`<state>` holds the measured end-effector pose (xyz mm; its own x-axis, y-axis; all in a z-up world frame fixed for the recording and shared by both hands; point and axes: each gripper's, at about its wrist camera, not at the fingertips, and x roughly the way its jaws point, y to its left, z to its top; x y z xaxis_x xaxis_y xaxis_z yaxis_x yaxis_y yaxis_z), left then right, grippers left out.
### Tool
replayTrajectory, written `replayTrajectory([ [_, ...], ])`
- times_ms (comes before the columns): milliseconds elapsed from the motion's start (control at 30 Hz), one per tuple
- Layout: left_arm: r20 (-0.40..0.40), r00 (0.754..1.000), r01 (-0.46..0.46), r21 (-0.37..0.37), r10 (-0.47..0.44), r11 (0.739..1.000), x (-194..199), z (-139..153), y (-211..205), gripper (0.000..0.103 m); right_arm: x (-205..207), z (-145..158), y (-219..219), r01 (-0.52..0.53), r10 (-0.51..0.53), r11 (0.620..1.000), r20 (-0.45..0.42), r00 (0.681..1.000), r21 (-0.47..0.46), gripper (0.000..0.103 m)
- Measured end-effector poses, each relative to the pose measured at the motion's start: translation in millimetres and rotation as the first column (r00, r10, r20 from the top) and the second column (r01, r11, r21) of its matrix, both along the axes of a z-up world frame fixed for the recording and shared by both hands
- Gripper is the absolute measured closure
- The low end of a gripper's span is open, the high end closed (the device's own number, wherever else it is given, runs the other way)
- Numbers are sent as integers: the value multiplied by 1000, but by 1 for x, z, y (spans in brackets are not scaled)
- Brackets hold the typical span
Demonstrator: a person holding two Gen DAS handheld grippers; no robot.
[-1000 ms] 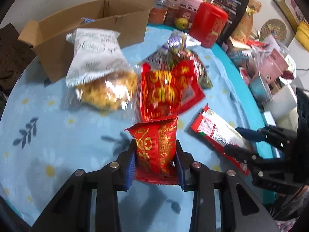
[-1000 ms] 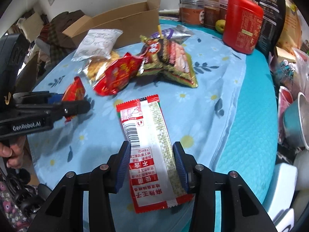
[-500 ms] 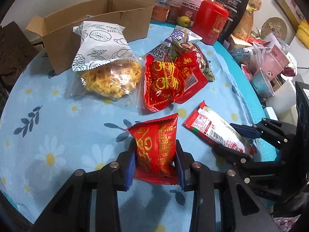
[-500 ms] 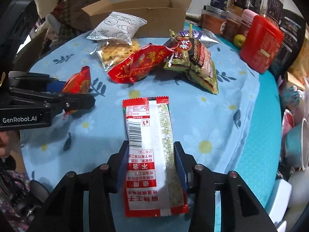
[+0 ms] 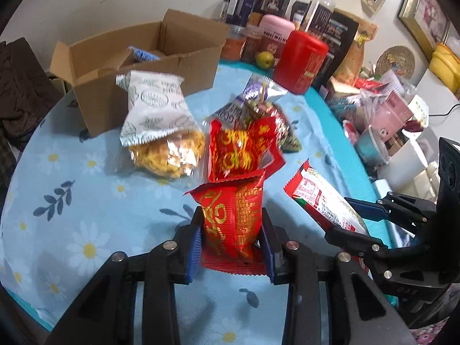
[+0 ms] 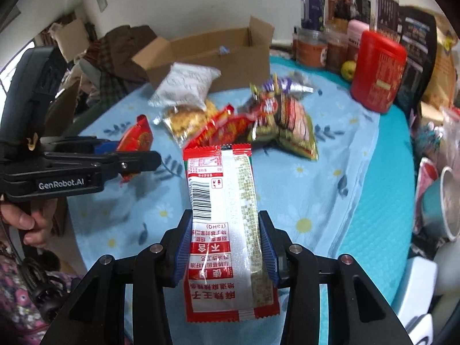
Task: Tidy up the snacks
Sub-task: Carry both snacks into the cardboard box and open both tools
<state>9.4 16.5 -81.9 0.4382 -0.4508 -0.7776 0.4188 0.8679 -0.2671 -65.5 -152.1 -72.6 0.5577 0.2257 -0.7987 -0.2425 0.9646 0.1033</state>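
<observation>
Floral table (image 5: 86,201): two claw-held packets (image 5: 233,218).

Both pictures are bright, with soft, even light. The round lens bends everything, and the corners are black. Shiny white spots glare on the clear plastic bag of yellow snacks (image 5: 169,155) and on the long red-and-white snack packet (image 6: 227,224). Faint soft shadows lie on the light blue flowered tablecloth (image 5: 86,201) in front of the brown cardboard box (image 5: 138,66). In the right wrist view, the far pile of snack bags looks smeared and blurry. The near packet looks sharp.
</observation>
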Motion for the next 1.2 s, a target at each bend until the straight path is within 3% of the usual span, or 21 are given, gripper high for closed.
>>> replayTrajectory([
  [300,124,992,3,-35,1,999,4,43,6,68,13,55,6,-22,22,1000,130,991,1,60],
  [633,275,961,7,-77,15,997,29,95,12,68,49,103,14,-53,50,999,239,970,7,60],
  [900,356,933,-28,-84,57,996,79,121,23,68,97,139,22,-75,79,997,327,942,-25,60],
  [1200,437,894,-86,-41,95,995,145,143,34,68,168,157,38,-101,110,994,376,920,-44,60],
])
